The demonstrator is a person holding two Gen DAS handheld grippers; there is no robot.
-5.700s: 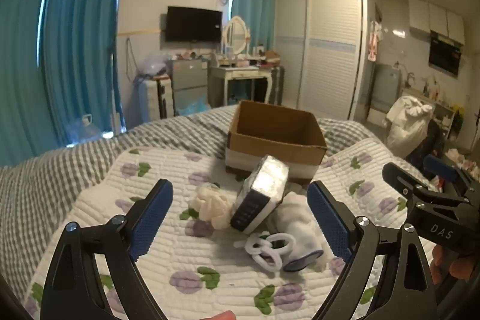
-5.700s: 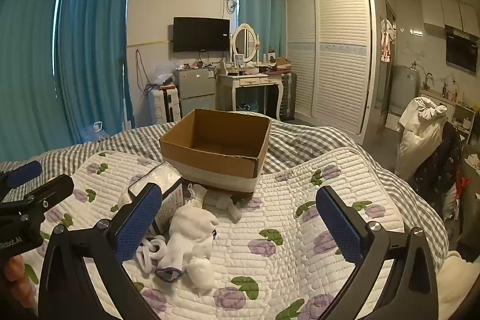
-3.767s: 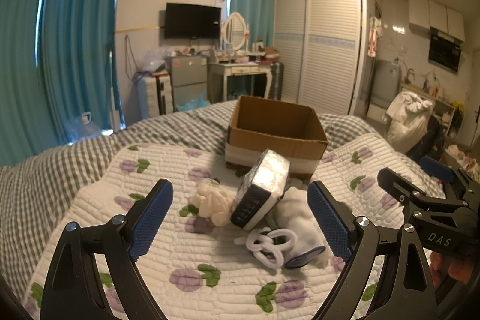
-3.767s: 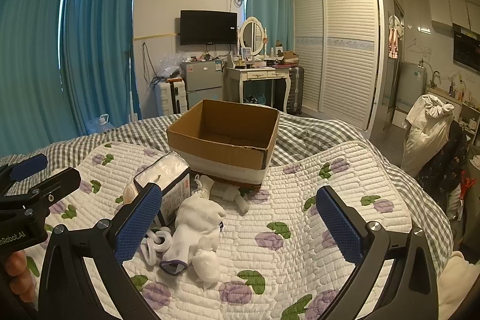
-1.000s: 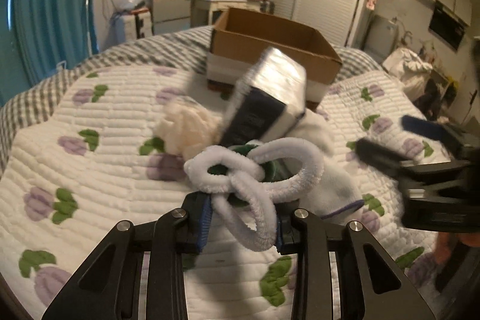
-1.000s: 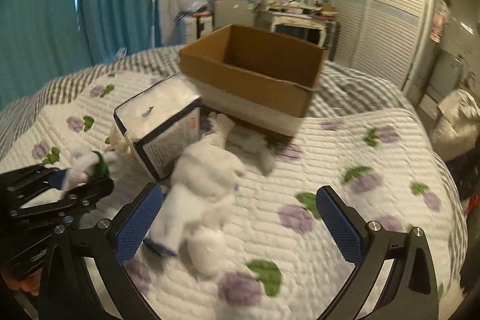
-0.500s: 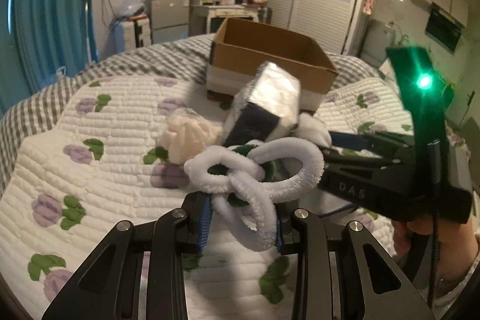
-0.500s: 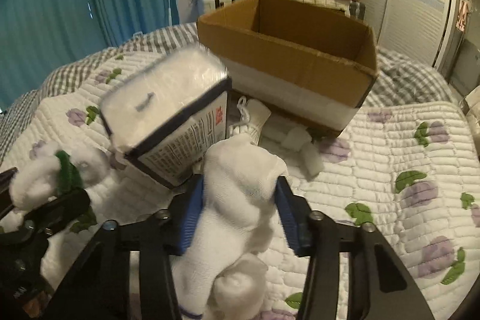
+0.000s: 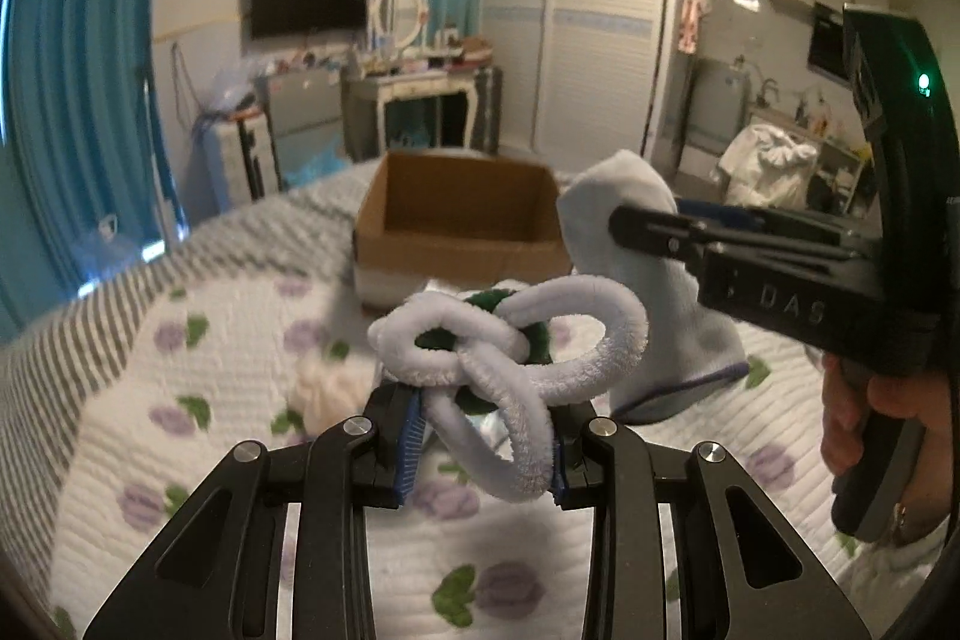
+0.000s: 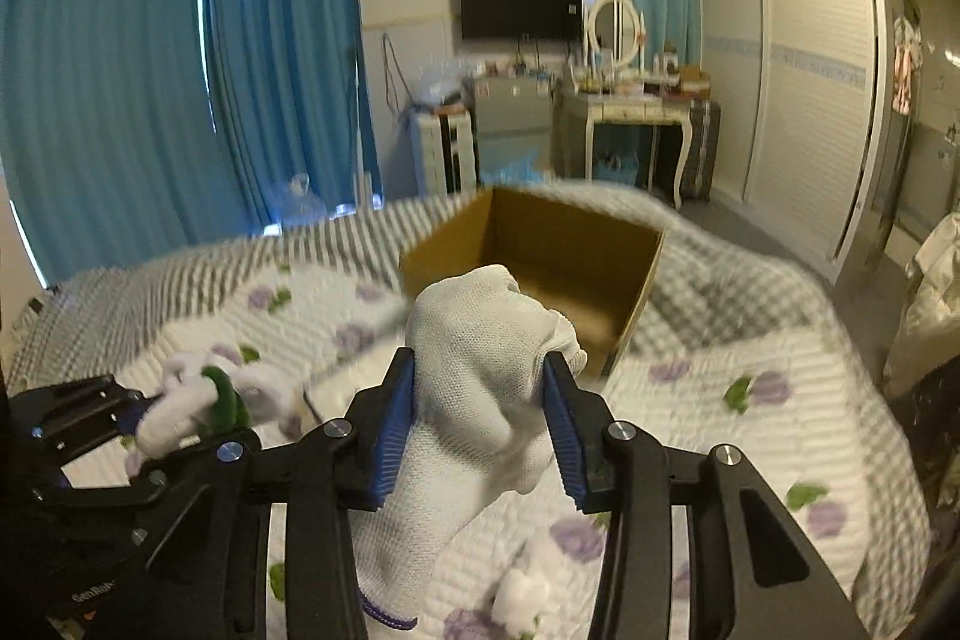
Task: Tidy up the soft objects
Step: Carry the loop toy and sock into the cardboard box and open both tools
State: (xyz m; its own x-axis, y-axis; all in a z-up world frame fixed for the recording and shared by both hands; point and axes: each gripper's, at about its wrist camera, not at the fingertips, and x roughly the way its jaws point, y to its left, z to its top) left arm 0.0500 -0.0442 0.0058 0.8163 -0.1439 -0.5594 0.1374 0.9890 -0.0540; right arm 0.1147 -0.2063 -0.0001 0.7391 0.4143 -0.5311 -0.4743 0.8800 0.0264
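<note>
right hand-held gripper (image 9: 636,223) marked "DAS" | clamps white sock (image 10: 480,376)

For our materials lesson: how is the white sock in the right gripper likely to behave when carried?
The white sock probably flops: its lower end hangs limp below the right gripper. It likely compresses easily, bunching between the pads. It seems light.

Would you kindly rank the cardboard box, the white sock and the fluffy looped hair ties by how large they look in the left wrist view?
1. White fluffy hair ties, inflated by closeness to the camera.
2. Cardboard box and white sock: too alike to rank; the box is farther off.
</note>
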